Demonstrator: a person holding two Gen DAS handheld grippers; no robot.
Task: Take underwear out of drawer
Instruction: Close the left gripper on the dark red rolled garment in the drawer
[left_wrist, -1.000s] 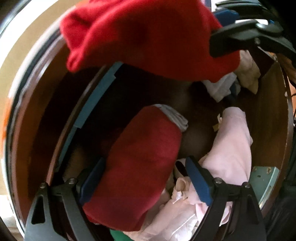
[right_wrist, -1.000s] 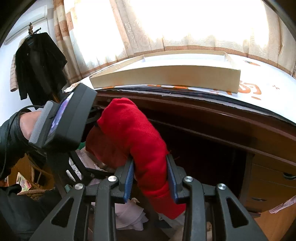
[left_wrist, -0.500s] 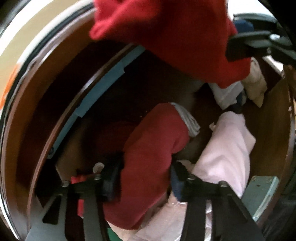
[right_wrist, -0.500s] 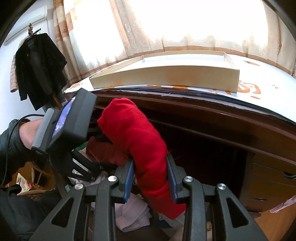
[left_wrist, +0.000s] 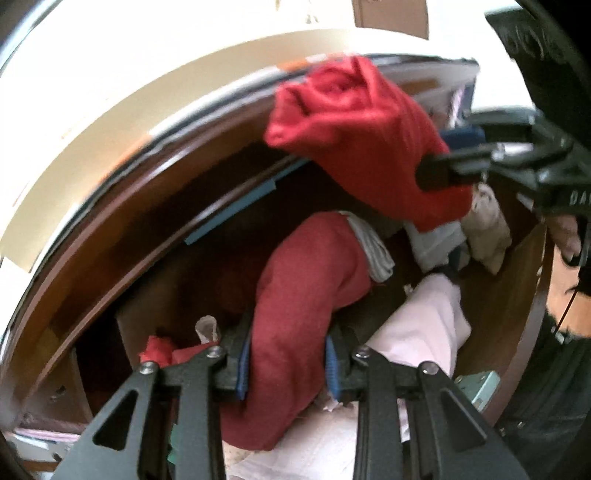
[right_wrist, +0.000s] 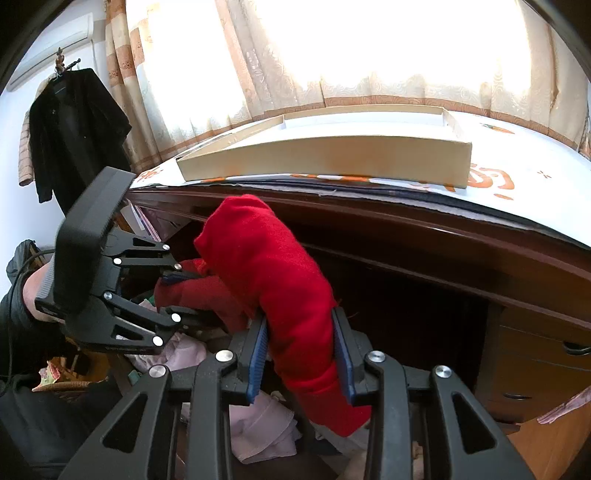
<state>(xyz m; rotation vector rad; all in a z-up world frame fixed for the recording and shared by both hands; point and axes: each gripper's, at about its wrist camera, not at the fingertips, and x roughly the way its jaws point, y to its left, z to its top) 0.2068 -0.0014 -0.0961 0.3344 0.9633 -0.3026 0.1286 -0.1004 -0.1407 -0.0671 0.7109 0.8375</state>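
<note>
The open dark wooden drawer (left_wrist: 517, 295) holds loose clothes. In the left wrist view my left gripper (left_wrist: 288, 365) has its jaws closing on a dark red rolled underwear (left_wrist: 295, 295) with a grey waistband, and both blue pads press its sides. The roll is lifted above the pile. My right gripper (right_wrist: 301, 358) is shut on a bright red rolled underwear (right_wrist: 266, 266), held up in front of the desk edge. That same bright red roll (left_wrist: 362, 147) hangs at the upper right of the left wrist view. The left gripper (right_wrist: 184, 291) shows at the left of the right wrist view.
Pale pink garments (left_wrist: 424, 325) and white and beige pieces (left_wrist: 487, 229) lie in the drawer. A flat cardboard tray (right_wrist: 332, 155) sits on the desk top above. Small closed drawers (right_wrist: 535, 362) stand at the right. A black coat (right_wrist: 74, 122) hangs on the wall.
My left gripper went from wide open around the dark red roll to closed on it, then rose and rolled, lifting the roll. The right gripper and its bright red roll stayed still.
</note>
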